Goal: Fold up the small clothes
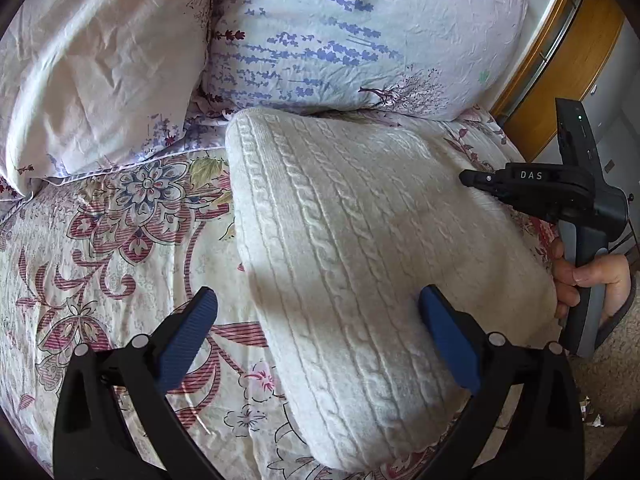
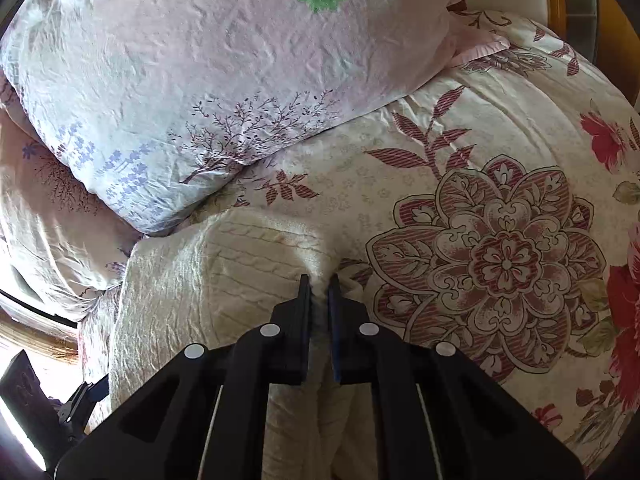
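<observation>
Nearby, pillows [image 1: 320,32] crowd the white knit garment [image 1: 340,240] (right tool [image 2: 319,280] pinching its edge; left tool [image 1: 318,312] wide open, empty).

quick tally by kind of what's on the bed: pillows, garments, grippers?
Pillows: 2, the pale pink pillow and the lavender-print pillow
Garments: 1, the cream cable-knit sweater
Grippers: 2, the left gripper open above the sweater, the right gripper shut on its edge
Total: 5
</observation>
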`<action>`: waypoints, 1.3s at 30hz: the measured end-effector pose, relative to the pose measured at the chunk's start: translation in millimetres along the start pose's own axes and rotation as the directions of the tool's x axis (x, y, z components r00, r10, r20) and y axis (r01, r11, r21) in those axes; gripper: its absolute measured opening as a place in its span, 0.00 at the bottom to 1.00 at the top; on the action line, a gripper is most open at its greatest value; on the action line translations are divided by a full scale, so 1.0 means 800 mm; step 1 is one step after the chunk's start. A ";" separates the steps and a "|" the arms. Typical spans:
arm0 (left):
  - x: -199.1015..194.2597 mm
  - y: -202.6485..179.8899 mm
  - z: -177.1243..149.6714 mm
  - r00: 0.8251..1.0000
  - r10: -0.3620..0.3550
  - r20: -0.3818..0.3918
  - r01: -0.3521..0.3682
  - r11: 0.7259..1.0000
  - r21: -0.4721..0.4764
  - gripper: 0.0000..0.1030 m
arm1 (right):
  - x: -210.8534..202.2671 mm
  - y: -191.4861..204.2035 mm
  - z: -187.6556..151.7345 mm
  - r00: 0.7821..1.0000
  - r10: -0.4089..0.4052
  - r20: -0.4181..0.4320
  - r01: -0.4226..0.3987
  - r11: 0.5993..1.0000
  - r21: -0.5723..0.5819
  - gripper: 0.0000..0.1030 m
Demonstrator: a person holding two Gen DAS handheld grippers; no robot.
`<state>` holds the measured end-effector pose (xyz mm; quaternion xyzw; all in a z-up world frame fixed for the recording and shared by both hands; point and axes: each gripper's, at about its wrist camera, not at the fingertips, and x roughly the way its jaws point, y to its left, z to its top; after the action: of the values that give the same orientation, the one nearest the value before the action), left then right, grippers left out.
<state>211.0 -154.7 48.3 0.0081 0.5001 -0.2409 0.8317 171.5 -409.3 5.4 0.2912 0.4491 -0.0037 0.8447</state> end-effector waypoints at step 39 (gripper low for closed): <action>0.012 0.094 0.025 0.946 -0.325 0.007 0.310 0.896 -0.318 0.93 | -0.045 -0.050 -0.039 0.950 0.299 -0.087 -0.273 0.934 0.232 0.70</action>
<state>262.0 -97.2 33.6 -0.2010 0.5457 -0.2901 0.7600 115.4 -435.9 0.1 0.4438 0.4493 0.0879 0.7704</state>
